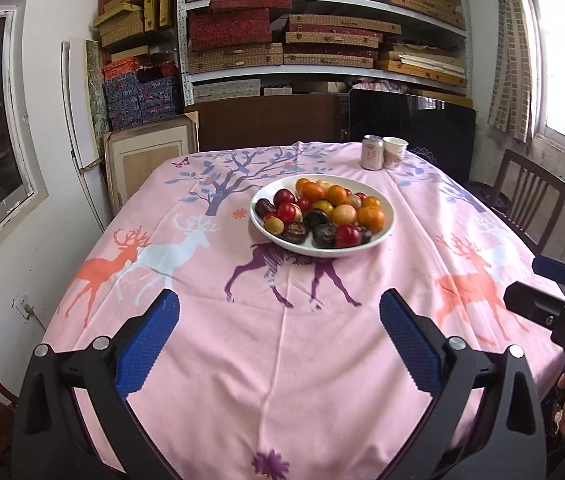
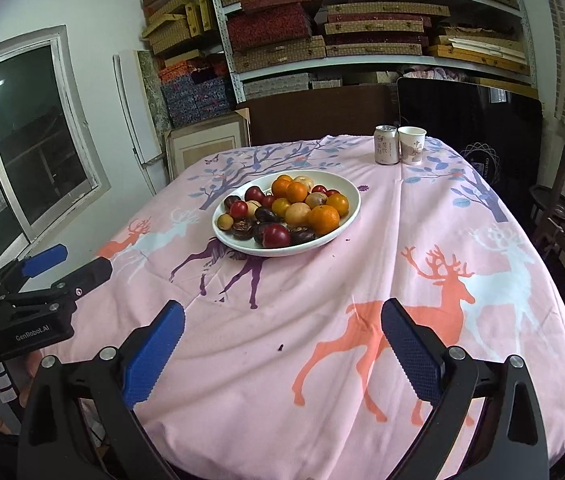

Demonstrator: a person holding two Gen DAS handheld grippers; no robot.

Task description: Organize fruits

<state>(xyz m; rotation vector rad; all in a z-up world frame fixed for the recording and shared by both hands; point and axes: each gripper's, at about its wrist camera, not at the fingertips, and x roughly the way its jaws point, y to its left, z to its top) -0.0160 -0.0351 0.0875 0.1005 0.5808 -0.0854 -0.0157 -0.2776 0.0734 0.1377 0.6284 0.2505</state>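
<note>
A heap of fruits [image 1: 318, 212] fills the white bowl [image 1: 386, 226], and that bowl sits out on the middle of the surface [image 1: 274, 360], on a pink tablecloth [image 2: 322, 320] printed with deer and trees. Orange citrus pieces crowd the far and right side of the pile, red plum-like ones and dark, wrinkled ones lie toward the near and left rim, and a few pale yellow ones sit between them. Everything is inside the bowl; no fruit lies loose on the cloth.

Beyond the bowl, near the far right edge of the surface, a drink can [image 1: 372, 153] stands upright just beside a paper cup [image 1: 395, 153], the two close enough that I can't tell whether they touch.

Nearer the cameras, the left hand-held gripper [image 1: 278, 340] hangs over the near part of the cloth, blue pads spread wide with only cloth between them. The right hand-held gripper [image 2: 282, 344] is spread just as wide and carries nothing, well short of the bowl. Each one shows at the edge of the other's view.

Behind the surface, shelves [image 1: 322, 36] are packed with flat patterned boxes. A wooden chair [image 1: 530, 208] stands at the right.
</note>
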